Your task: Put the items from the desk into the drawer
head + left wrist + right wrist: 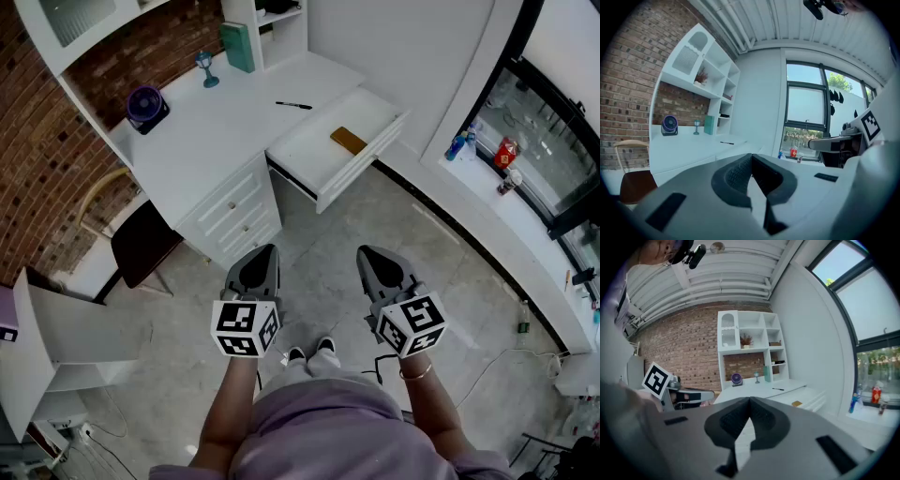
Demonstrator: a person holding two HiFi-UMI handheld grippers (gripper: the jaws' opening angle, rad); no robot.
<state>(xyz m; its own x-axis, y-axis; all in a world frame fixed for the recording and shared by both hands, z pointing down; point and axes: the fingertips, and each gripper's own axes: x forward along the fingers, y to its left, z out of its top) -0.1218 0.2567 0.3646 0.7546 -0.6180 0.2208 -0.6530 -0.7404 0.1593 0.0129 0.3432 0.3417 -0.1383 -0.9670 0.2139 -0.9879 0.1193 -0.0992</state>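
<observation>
Two grippers hover side by side over the grey floor, well short of the desk. The left gripper (265,249) and the right gripper (367,251) both have their jaws together, tips touching, with nothing between them. Each carries a cube with black-and-white square markers, and those squares are the only clear print. The label on the red can (506,152) is too small to read.

On the white tabletop (220,131) are a purple fan (147,106), a small teal goblet (206,67), a teal box (238,47) standing upright against the shelf unit (272,28), and a black pen (294,105). The pen lies just beyond the open drawer (319,159). A flat brown piece (348,141) lies in the drawer, which is pulled out at the desk's right end.

All of this is well apart from the jaws, ahead of them and slightly below their line — the drawer is the nearest part, roughly between the two grippers' headings. A chair (142,246) with a dark seat stands left of the closed drawer fronts, off to the side of that line. A window sill (487,183) runs along the right, with a blue bottle (457,147) and the can on it. A brick wall (37,159) backs the desk.
</observation>
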